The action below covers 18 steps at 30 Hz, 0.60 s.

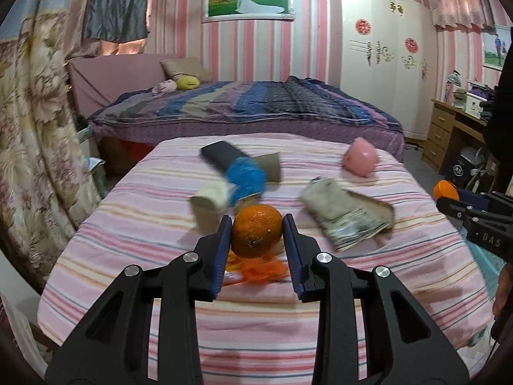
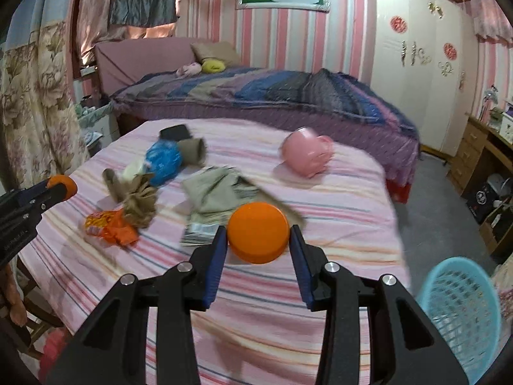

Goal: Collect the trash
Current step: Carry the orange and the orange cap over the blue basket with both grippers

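My left gripper (image 1: 256,224) is shut on an orange fruit (image 1: 256,234) and holds it above the pink striped table (image 1: 128,240). It also shows at the left edge of the right wrist view (image 2: 62,186). My right gripper (image 2: 258,234) is shut on an orange round lid (image 2: 258,231) above the table (image 2: 336,240). It also shows at the right edge of the left wrist view (image 1: 449,199). An orange snack wrapper (image 2: 110,226) lies on the table, under the left gripper (image 1: 256,271). A blue plastic bag (image 2: 163,162), crumpled brown paper (image 2: 139,202) and a folded newspaper (image 2: 218,199) lie nearby.
A pink cup (image 2: 307,154) lies on its side at the far right of the table. A dark flat object (image 2: 174,132) and a cardboard tube (image 2: 192,150) lie at the far side. A blue mesh basket (image 2: 461,314) stands on the floor at the right. A bed (image 2: 272,96) stands behind.
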### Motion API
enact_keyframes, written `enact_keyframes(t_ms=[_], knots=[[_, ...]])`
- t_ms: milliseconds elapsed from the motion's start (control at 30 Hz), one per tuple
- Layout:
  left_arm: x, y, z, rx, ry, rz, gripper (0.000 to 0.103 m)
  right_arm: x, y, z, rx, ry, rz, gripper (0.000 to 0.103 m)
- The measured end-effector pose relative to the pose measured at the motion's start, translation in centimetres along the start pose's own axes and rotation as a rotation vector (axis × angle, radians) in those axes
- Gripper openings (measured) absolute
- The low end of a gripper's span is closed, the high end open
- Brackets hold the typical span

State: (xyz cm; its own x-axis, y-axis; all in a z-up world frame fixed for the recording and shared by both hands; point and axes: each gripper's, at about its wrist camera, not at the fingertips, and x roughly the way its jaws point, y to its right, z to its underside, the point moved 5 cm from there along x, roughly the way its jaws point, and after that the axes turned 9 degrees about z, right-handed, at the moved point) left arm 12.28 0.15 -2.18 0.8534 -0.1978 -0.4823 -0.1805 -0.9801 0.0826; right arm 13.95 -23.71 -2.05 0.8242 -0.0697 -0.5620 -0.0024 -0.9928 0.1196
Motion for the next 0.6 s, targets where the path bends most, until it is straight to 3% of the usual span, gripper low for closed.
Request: enact_keyframes(t_ms=[367, 600], knots=[[2.2, 9.9, -1.4, 0.086, 0.000, 0.070, 0.034, -1.8, 12.9, 1.2, 0.151, 0.059, 0.114, 0.040], [3.8, 14.5, -1.8, 0.073, 0.002, 0.127, 0.034, -1.3, 19.5, 3.1, 0.174, 0.027, 0.220, 0.040]])
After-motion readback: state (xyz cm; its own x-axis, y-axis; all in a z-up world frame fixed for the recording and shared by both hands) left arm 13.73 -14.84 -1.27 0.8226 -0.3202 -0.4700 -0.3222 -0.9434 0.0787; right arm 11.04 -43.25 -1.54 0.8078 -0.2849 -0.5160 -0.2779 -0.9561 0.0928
